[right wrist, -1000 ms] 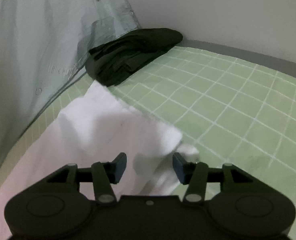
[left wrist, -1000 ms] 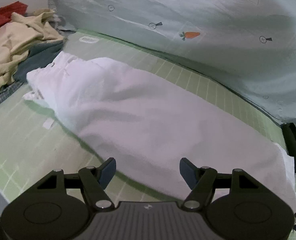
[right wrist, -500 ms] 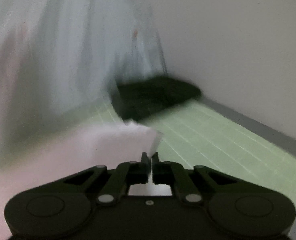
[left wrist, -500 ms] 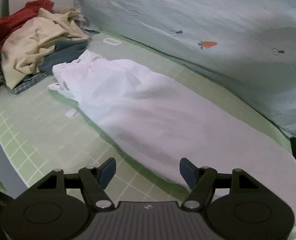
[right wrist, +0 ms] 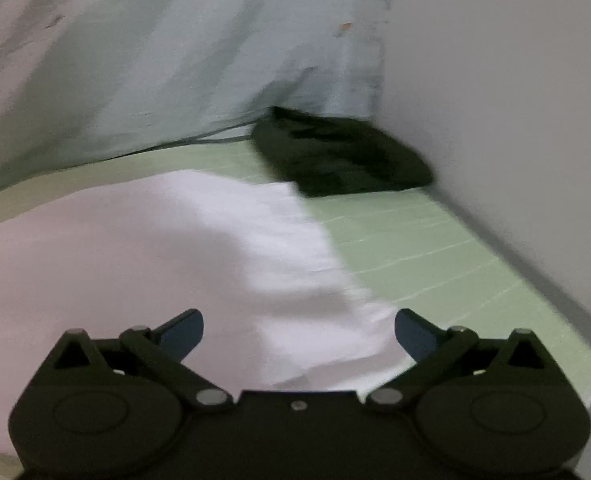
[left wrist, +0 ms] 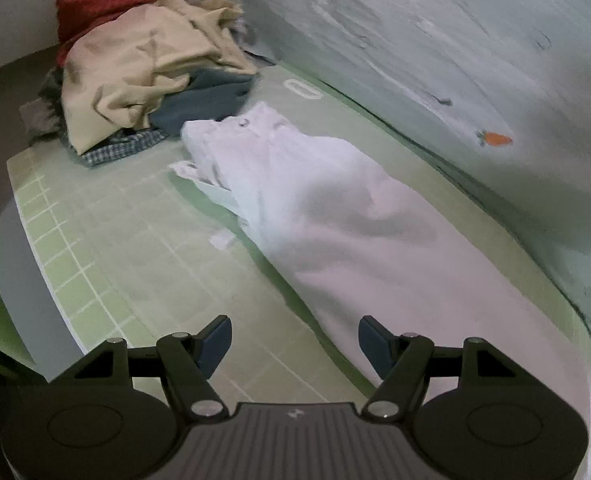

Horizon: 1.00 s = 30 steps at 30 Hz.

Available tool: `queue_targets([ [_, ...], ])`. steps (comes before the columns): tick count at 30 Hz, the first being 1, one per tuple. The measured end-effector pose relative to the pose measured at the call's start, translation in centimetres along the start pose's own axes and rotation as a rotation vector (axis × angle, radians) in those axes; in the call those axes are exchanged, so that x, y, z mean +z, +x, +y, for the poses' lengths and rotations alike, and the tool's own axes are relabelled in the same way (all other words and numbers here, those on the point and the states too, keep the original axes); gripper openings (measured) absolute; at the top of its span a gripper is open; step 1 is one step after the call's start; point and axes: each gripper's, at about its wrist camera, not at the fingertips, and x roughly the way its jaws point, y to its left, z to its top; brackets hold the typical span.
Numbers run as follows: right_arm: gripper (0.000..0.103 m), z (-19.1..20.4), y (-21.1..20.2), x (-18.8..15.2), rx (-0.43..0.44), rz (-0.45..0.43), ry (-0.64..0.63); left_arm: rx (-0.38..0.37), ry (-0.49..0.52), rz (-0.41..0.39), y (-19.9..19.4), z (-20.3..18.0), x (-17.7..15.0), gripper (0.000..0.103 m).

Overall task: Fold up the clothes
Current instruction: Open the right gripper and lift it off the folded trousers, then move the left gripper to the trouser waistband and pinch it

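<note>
The white trousers (left wrist: pixel 335 216) lie stretched in one long narrow strip along the green grid mat (left wrist: pixel 107 220), beside the hanging carrot-print sheet (left wrist: pixel 475 60), so I judge a lengthwise fold is in place and the cross folds remain. The left tool (left wrist: pixel 294 340) and right tool (right wrist: pixel 299 330) both stand wide and hold nothing. A folded dark garment (right wrist: pixel 343 152) rests at the far corner, and a loose clothes pile (left wrist: pixel 143 68) still waits at the other end.

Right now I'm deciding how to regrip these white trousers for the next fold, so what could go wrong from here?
1. Both the left gripper and right gripper are open, so nothing holds the white trousers; a shallow pinch may catch only the top layer.
2. The hem end lies close to the dark folded garment; a sweep could drag it along.
3. The waistband lies close to the unfolded pile, and may snag it.
</note>
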Motion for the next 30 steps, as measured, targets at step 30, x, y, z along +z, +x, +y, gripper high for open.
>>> queue_targets([
  [30, 0.103, 21.9, -5.3, -2.3, -0.018, 0.196, 0.028, -0.05, -0.004, 0.14, 18.9, 11.6, 16.6, 0.089],
])
